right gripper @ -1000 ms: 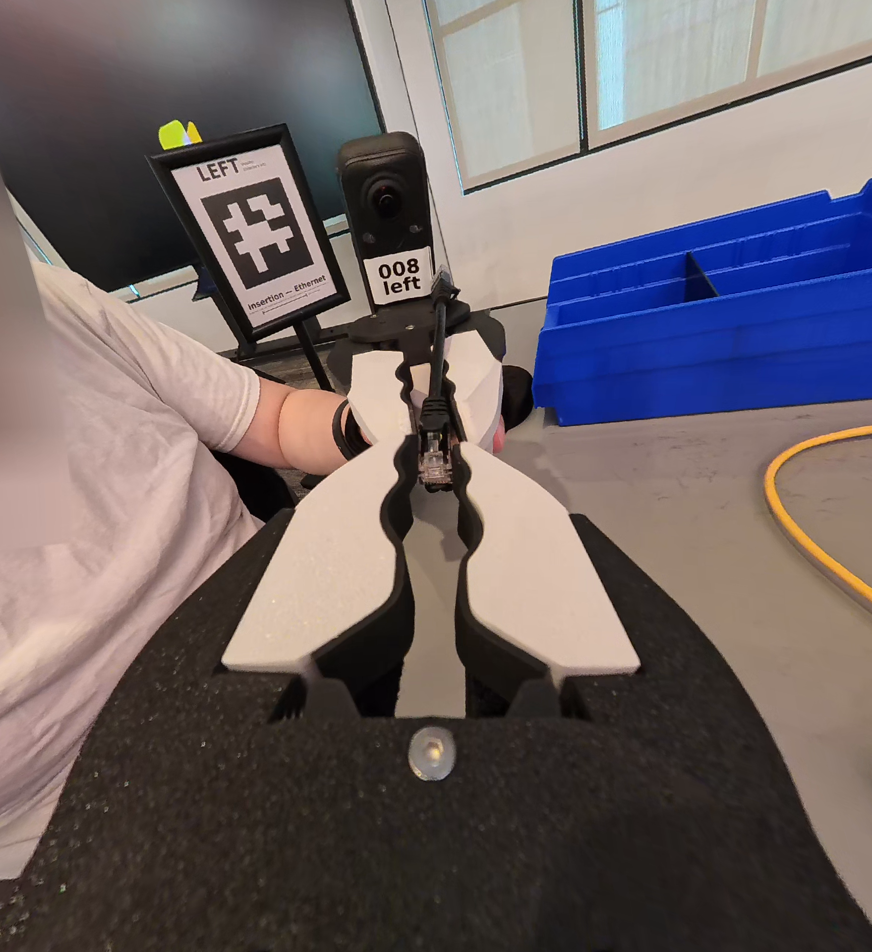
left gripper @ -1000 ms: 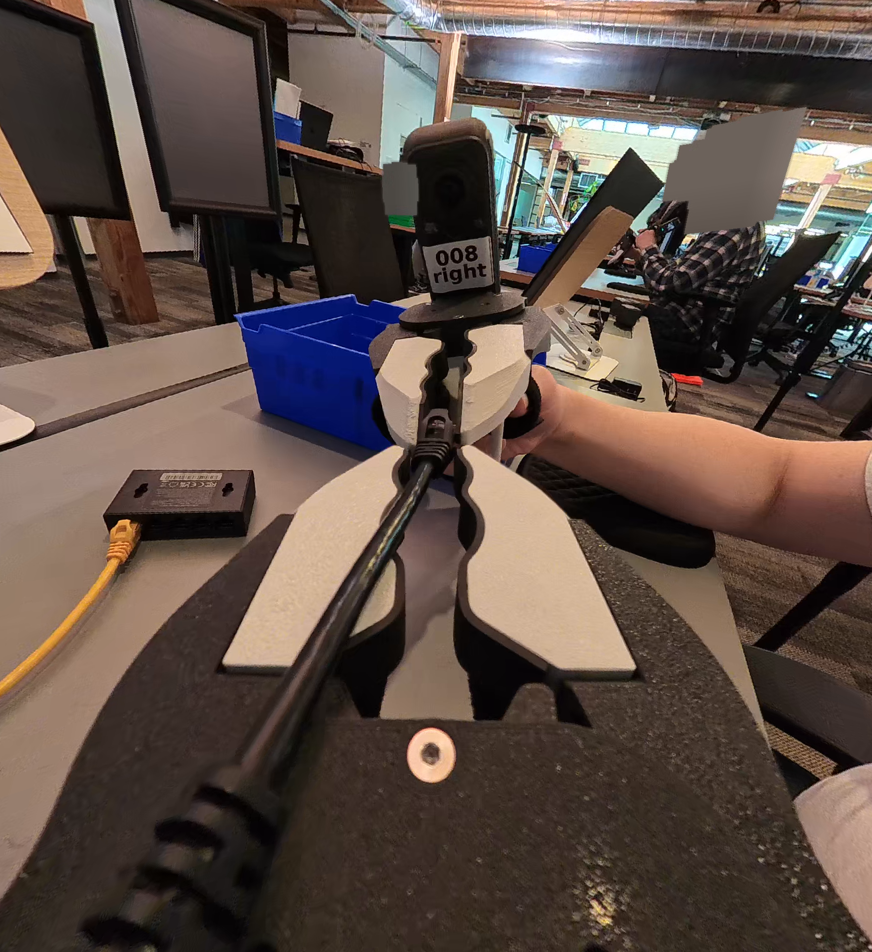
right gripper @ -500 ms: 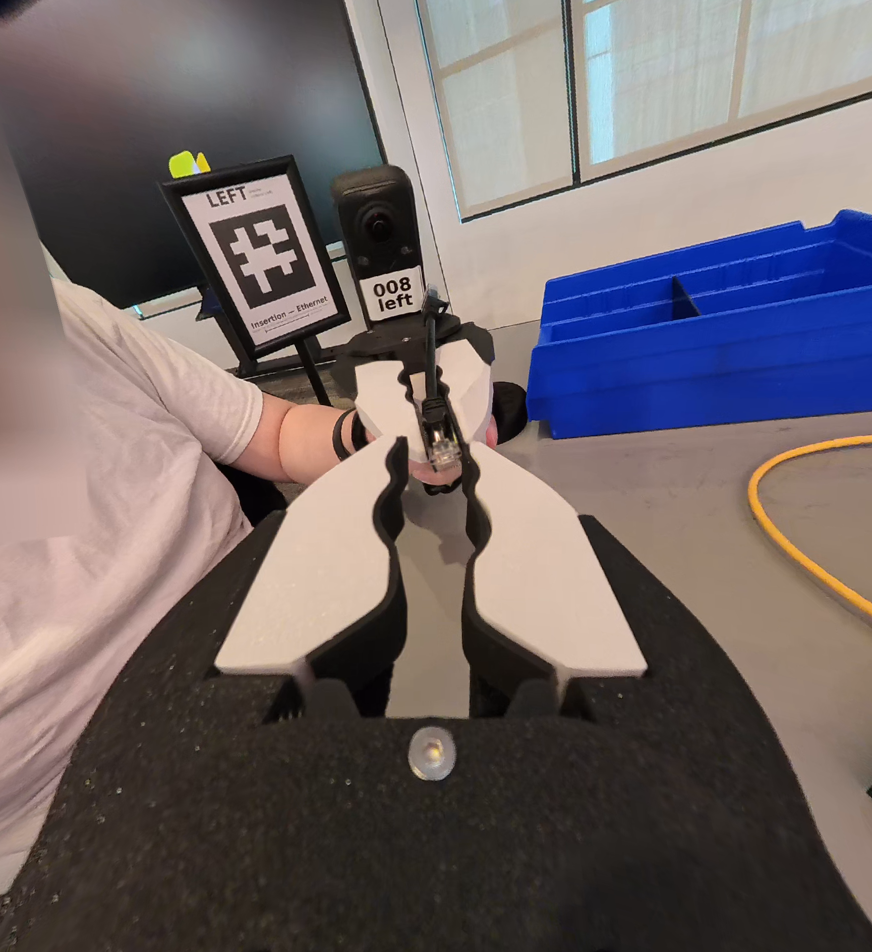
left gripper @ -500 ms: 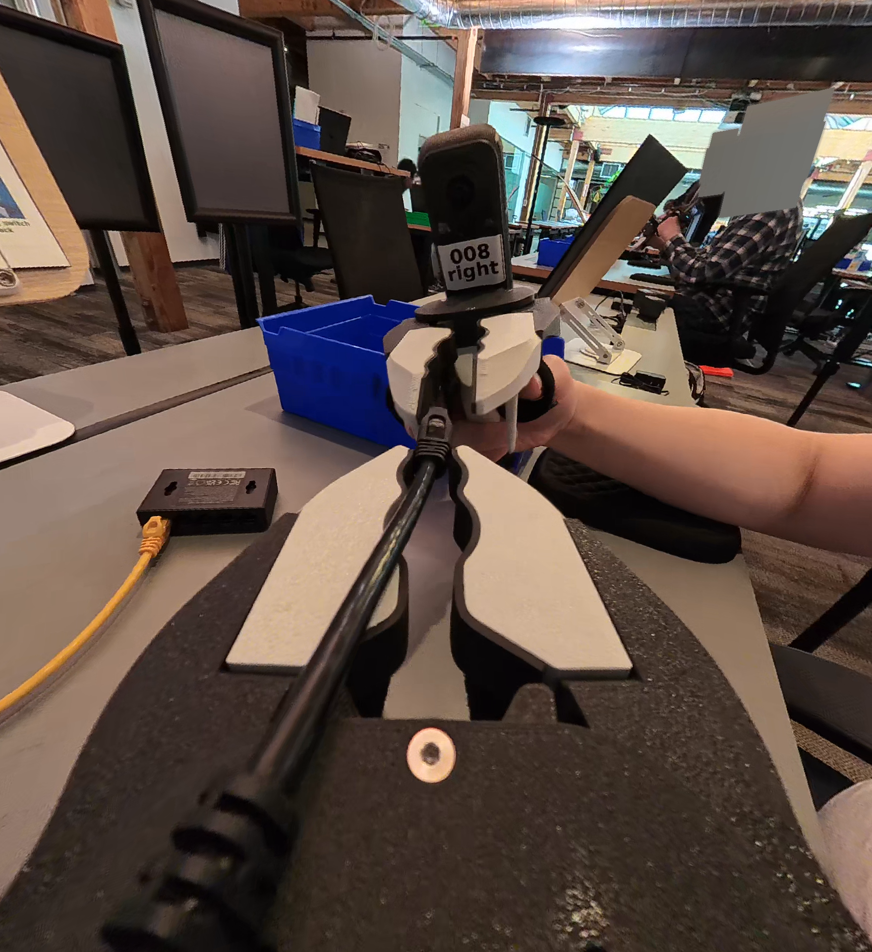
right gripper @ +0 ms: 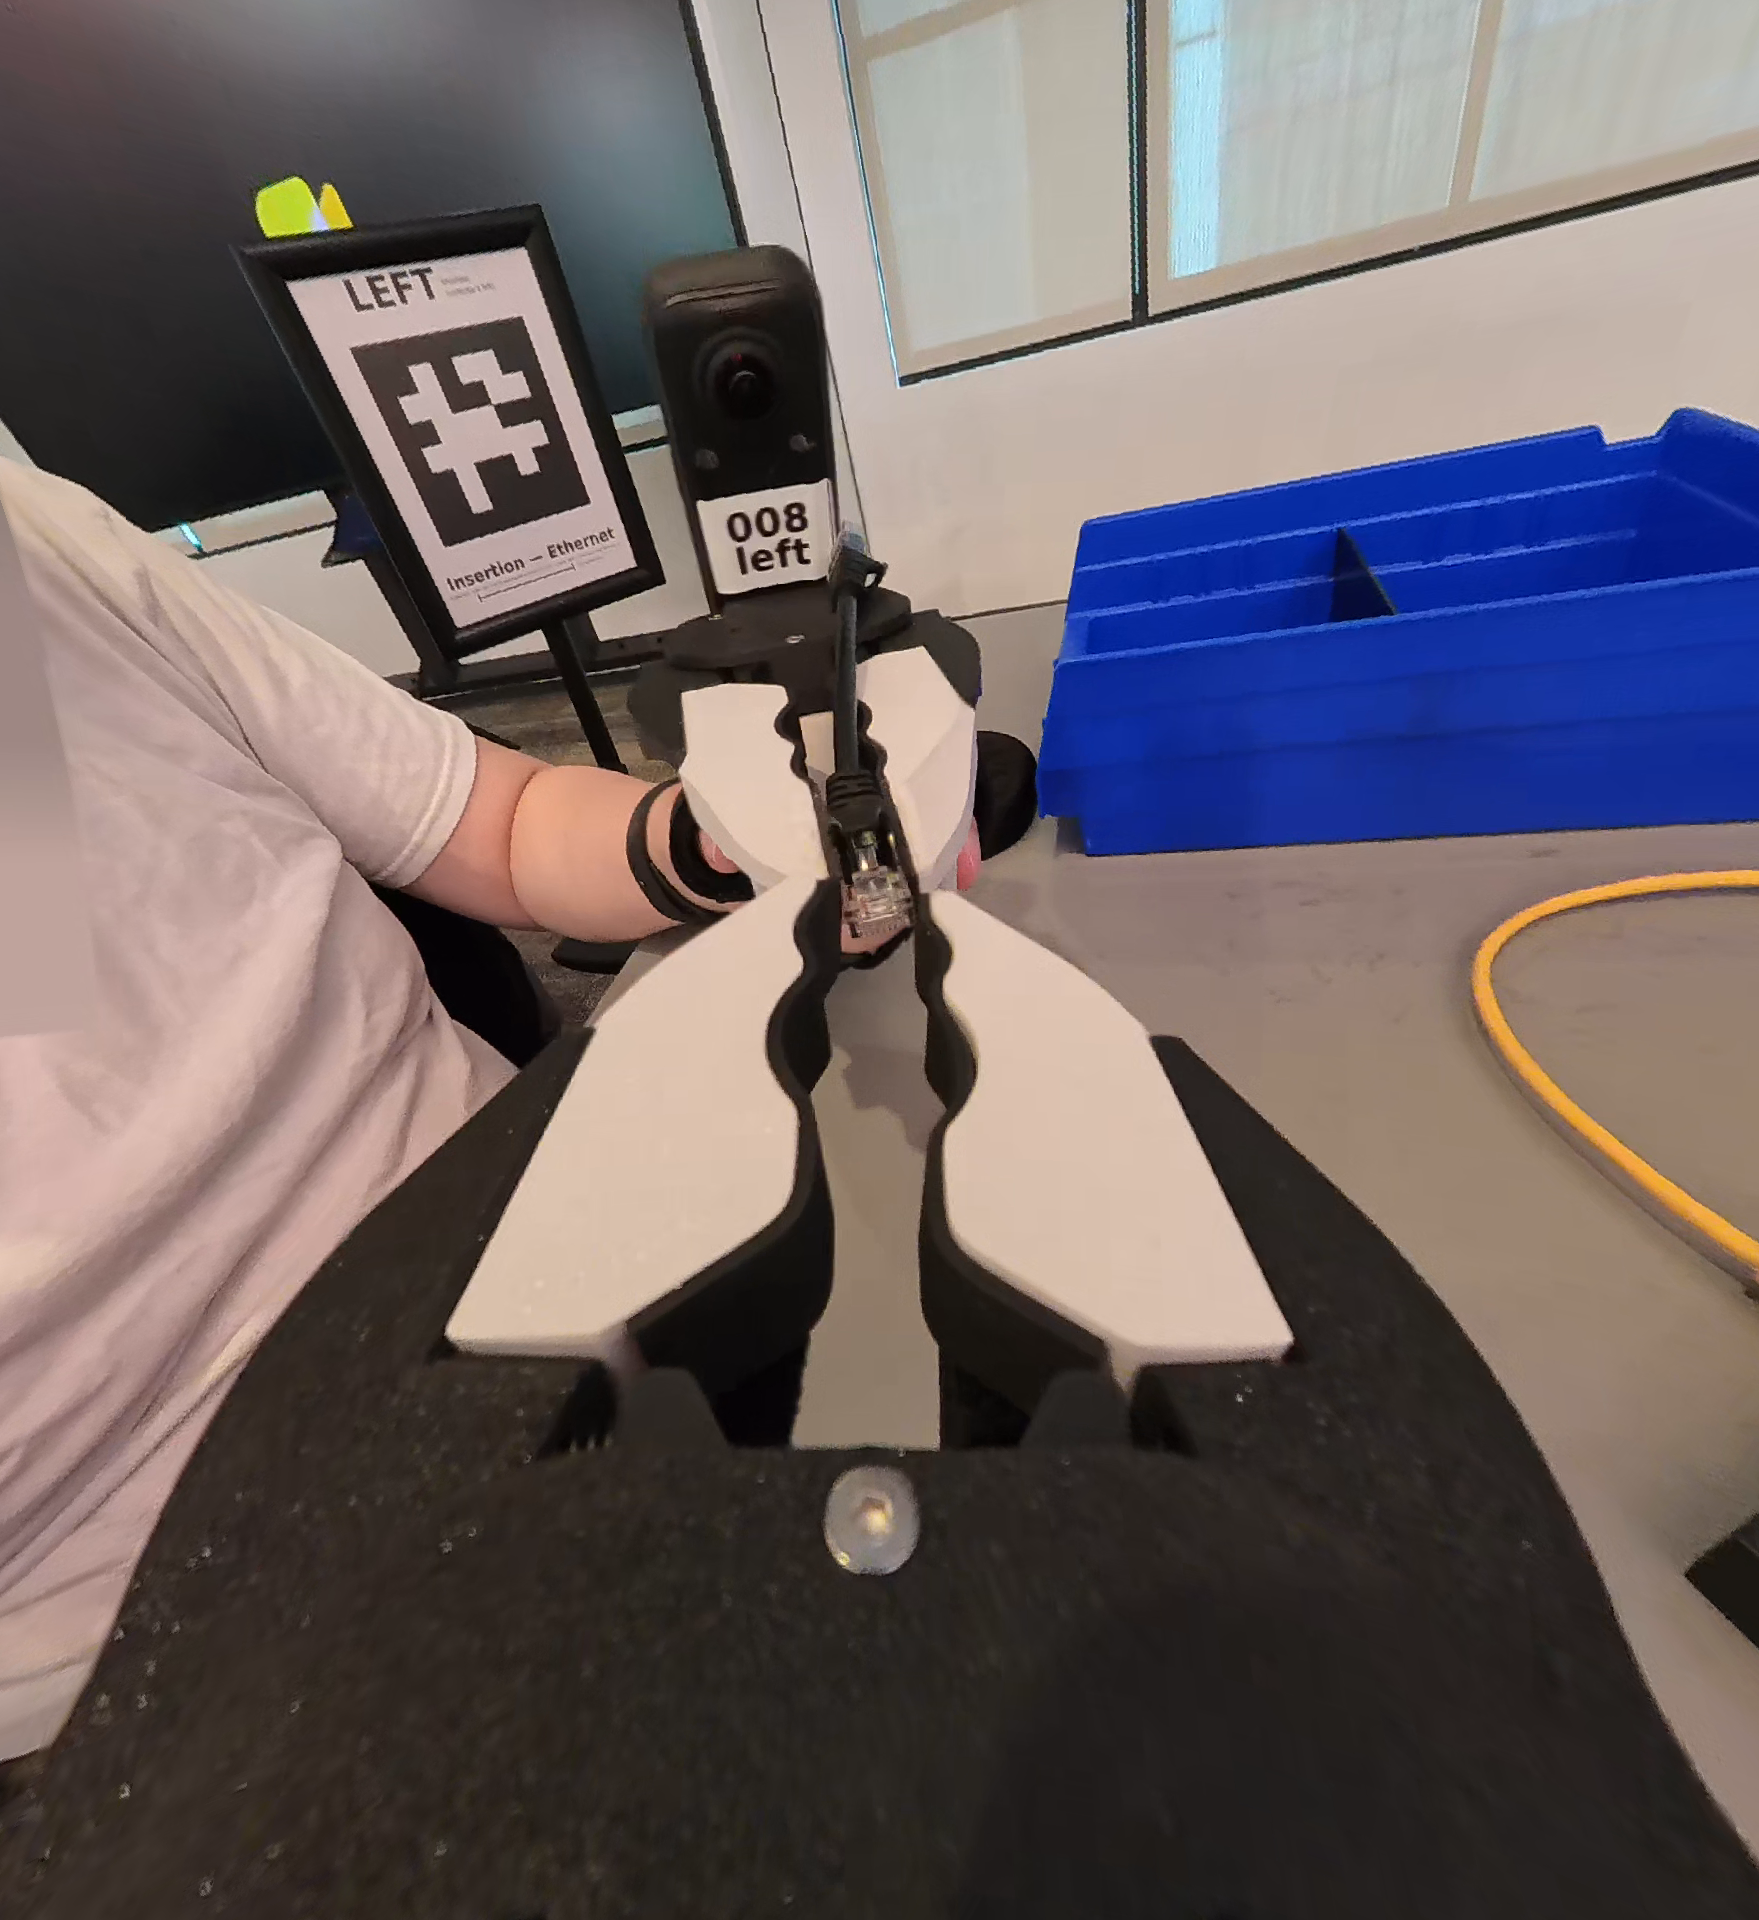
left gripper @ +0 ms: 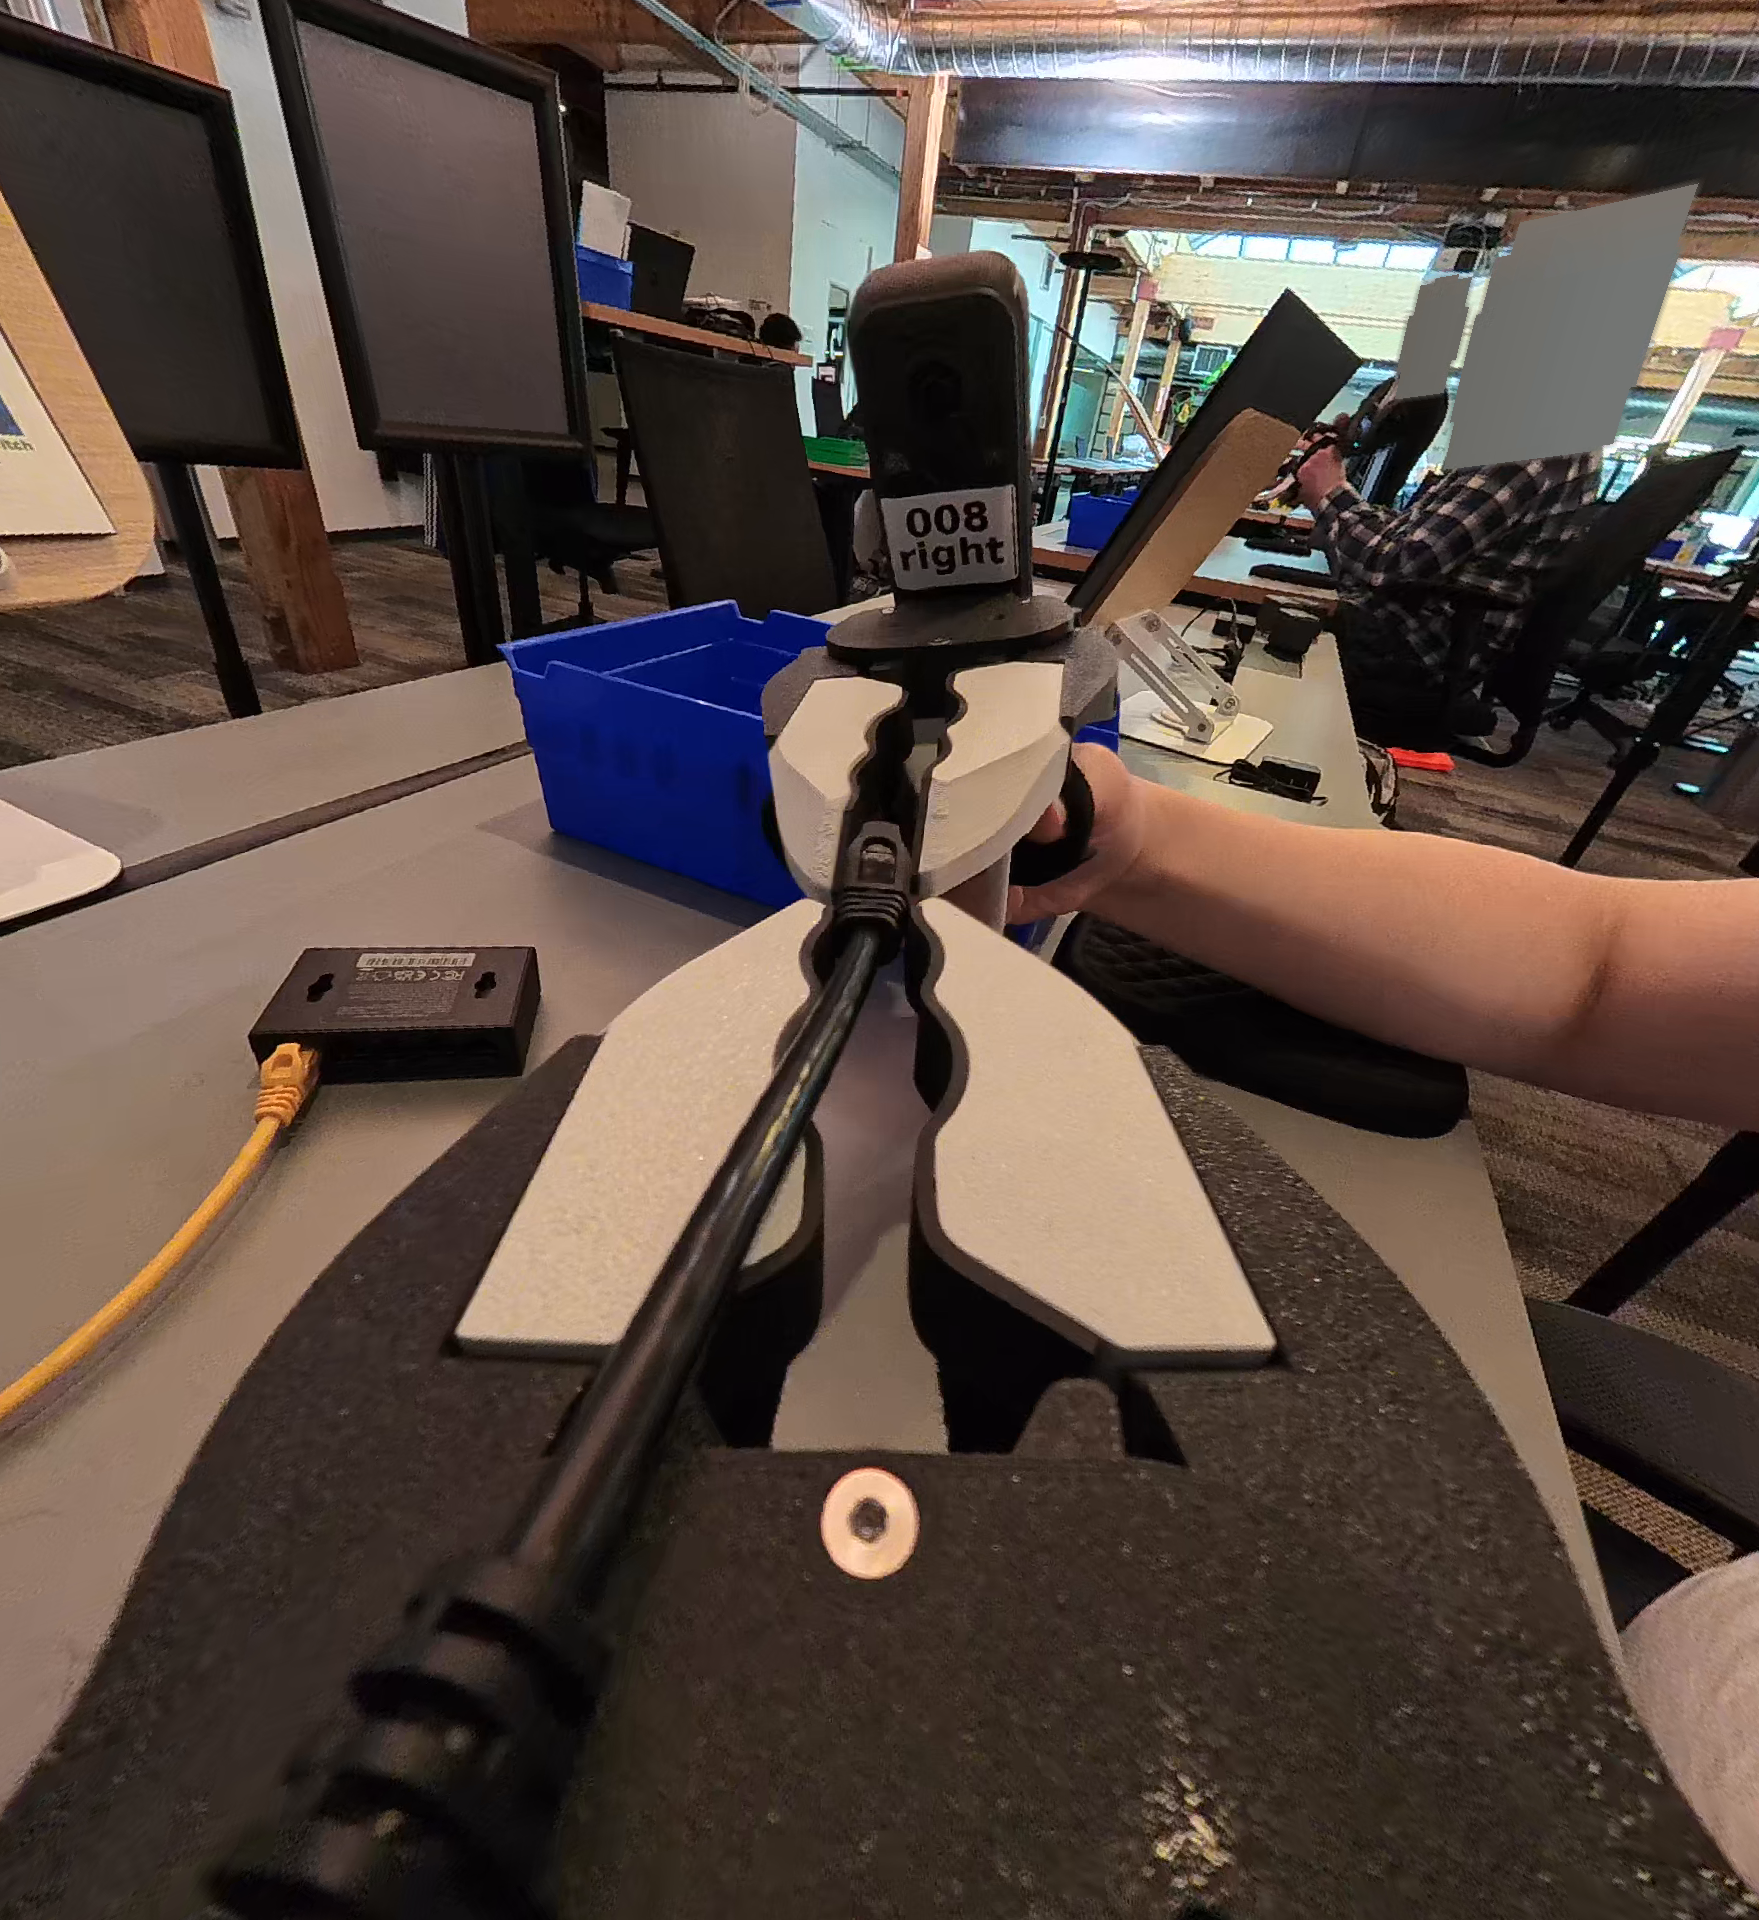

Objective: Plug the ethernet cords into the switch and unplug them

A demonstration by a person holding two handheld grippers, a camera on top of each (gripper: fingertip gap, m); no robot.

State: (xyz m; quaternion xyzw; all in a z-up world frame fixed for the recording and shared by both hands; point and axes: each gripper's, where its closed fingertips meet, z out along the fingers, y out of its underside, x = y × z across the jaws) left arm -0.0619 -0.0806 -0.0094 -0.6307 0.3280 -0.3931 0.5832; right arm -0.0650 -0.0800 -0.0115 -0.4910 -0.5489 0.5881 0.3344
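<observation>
The left gripper (left gripper: 870,914) is clamping the black ethernet cord (left gripper: 750,1174) near its plug (right gripper: 873,896); the right gripper (right gripper: 870,914), fingers slightly parted, is bracketing that plug; the switch (left gripper: 397,1010) is lying on the table (left gripper: 75,1060), yellow cord (left gripper: 163,1257) inserted.

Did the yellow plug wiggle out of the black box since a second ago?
No. The yellow plug sits in the same end port of the black switch as before, and has not shifted against it.
</observation>
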